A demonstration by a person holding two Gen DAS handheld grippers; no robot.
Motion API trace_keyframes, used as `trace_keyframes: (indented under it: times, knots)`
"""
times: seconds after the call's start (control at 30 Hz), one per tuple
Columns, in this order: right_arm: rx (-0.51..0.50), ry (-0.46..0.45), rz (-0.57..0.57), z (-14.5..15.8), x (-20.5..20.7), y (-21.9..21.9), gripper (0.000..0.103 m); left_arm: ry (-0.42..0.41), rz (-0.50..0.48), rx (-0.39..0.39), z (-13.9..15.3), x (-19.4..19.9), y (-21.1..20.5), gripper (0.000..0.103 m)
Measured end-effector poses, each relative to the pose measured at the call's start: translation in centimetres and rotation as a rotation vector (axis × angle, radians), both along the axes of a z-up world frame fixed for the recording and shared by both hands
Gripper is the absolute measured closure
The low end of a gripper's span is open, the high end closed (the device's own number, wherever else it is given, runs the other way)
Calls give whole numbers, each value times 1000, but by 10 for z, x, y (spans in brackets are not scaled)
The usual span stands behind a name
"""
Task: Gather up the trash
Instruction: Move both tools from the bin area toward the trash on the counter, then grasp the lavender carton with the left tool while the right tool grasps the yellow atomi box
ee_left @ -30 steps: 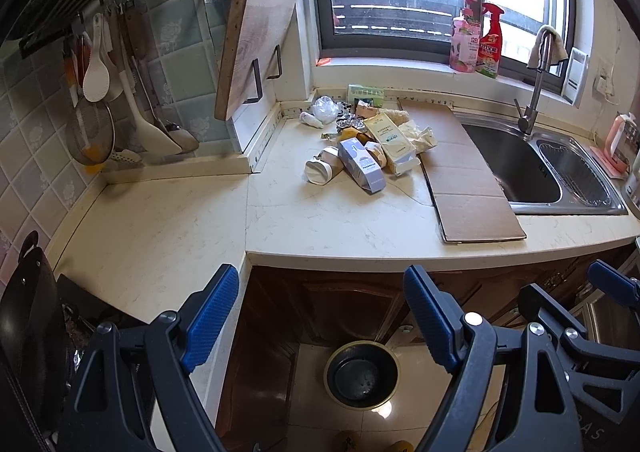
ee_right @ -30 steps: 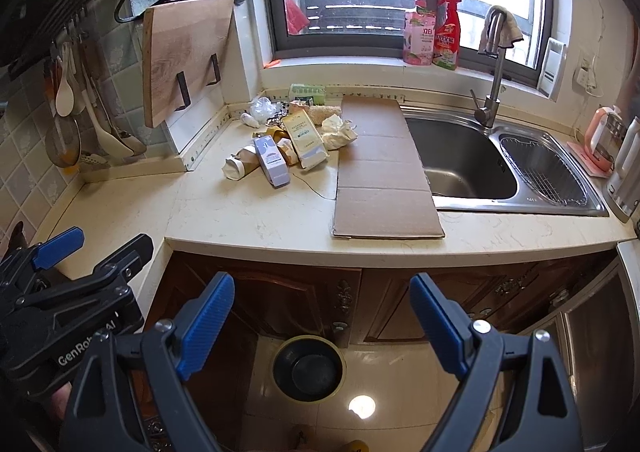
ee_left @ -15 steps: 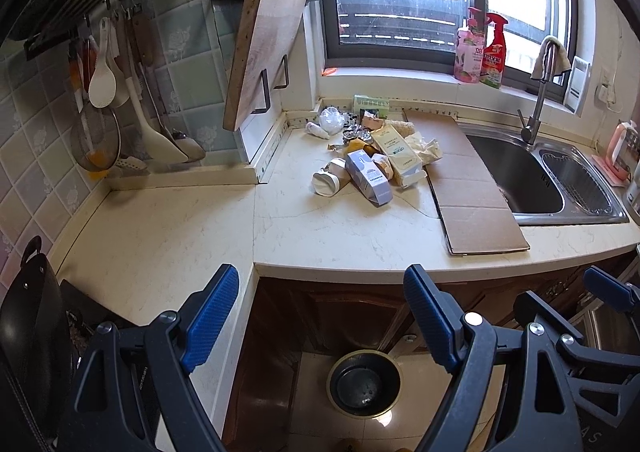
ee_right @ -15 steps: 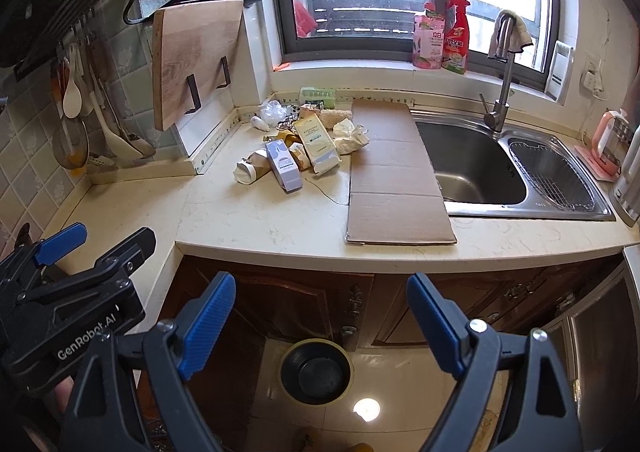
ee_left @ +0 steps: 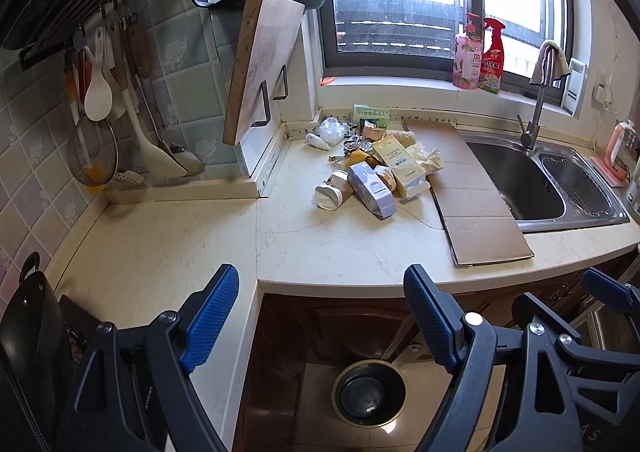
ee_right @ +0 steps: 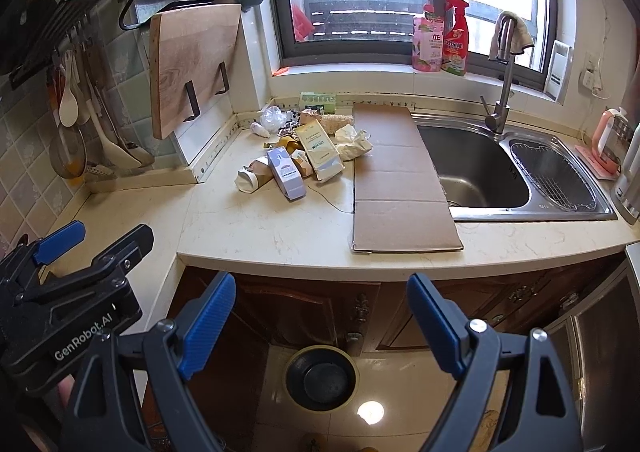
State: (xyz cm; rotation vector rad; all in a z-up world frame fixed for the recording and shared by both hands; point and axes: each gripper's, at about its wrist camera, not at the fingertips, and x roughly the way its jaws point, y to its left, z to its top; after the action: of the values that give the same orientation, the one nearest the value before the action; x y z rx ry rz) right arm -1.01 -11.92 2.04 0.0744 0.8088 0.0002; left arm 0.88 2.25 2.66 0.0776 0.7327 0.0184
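A pile of trash lies on the counter near the back corner: a lavender carton [ee_left: 372, 189] [ee_right: 286, 171], a cream carton [ee_left: 400, 163] [ee_right: 320, 149], a paper cup on its side [ee_left: 330, 193] [ee_right: 250, 179], crumpled paper [ee_left: 428, 157], foil and a plastic bag [ee_left: 330, 128]. A flat cardboard sheet [ee_left: 468, 187] [ee_right: 394, 175] lies beside the pile. A round bin [ee_left: 368, 390] [ee_right: 320, 378] stands on the floor below. My left gripper [ee_left: 322, 308] and right gripper [ee_right: 320, 312] are open and empty, held in front of the counter edge, well short of the pile.
A steel sink [ee_right: 480, 167] with tap [ee_right: 502, 91] is right of the cardboard. A cutting board [ee_left: 260, 63] leans on the left wall, with hanging utensils [ee_left: 104, 99]. Bottles [ee_right: 440, 37] stand on the windowsill. A black pan [ee_left: 24, 352] sits at far left.
Both grippers have moved forward and slightly up toward the counter; the trash pile looks nearer. Both stay open and nothing on the counter has moved.
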Motion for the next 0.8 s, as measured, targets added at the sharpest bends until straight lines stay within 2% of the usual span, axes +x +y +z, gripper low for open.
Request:
trace_keyframes:
  times: [0.2,0.6,0.8]
  knots:
    - [-2,1,-5,-1,2,0,15,0,-16,4,0,6,-1,20]
    - [-34,-10,-6,5,23,-1,15,29,-71,-93,-3,34,6,20]
    - [-44,-16,25,6,49,-10,15,91,-55,-125,-10,62,8,19]
